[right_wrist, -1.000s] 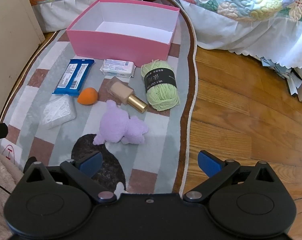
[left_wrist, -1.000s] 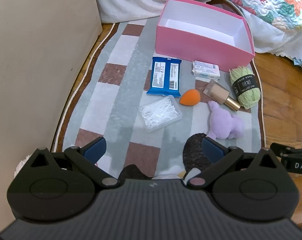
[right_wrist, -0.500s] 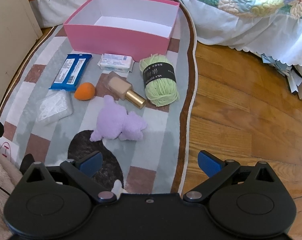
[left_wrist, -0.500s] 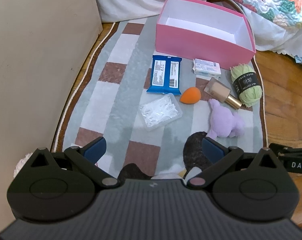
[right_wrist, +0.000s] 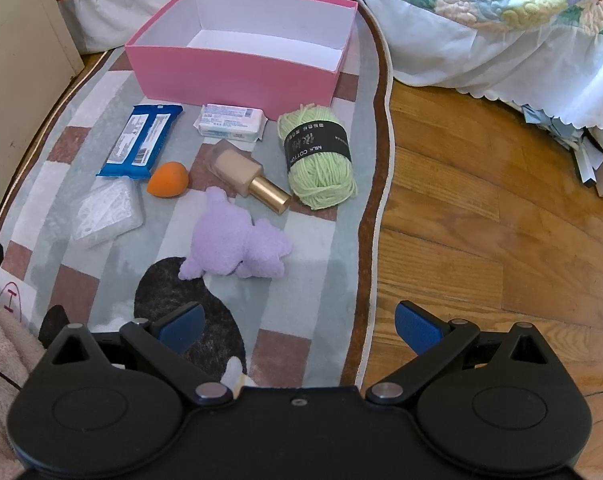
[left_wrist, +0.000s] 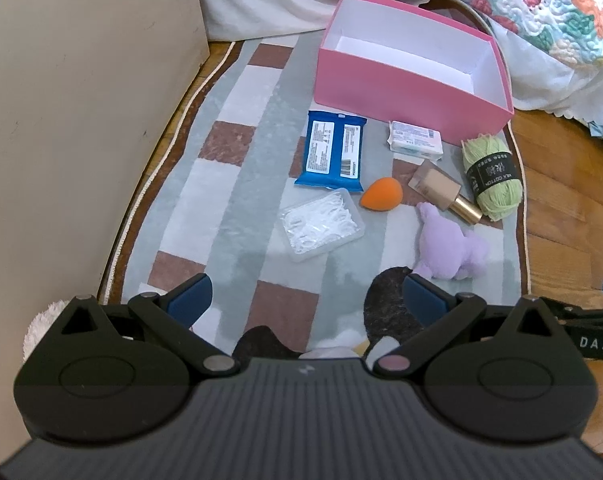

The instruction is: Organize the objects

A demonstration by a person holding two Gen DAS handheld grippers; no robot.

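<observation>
Both tongs hang spread and empty above the near end of the rug [right_wrist: 333,216]: the left gripper [left_wrist: 305,294] points toward 12 o'clock at the scattered items, and the right gripper [right_wrist: 297,322] straddles the rug's edge and the wooden floor [right_wrist: 481,220]. From left to right in the right wrist view lie a clear hard plastic case [right_wrist: 105,212] of floss picks, a glossy blue wipes pack [right_wrist: 141,140], an orange egg-shaped sponge [right_wrist: 168,179], a flat white soap packet [right_wrist: 230,122], a squarish glass foundation bottle [right_wrist: 249,176] with a gold cap, a fuzzy purple plush [right_wrist: 237,244] and a green yarn skein [right_wrist: 319,162] with a black band. At 12 o'clock stands the empty pink cardboard box [right_wrist: 237,68], white inside. Nothing is packed yet. Risks, as a judgement: the rounded sponge may squirt from the pads, the smooth bottle may slip or roll, and the slick pack lies too flat for an easy pinch.
</observation>
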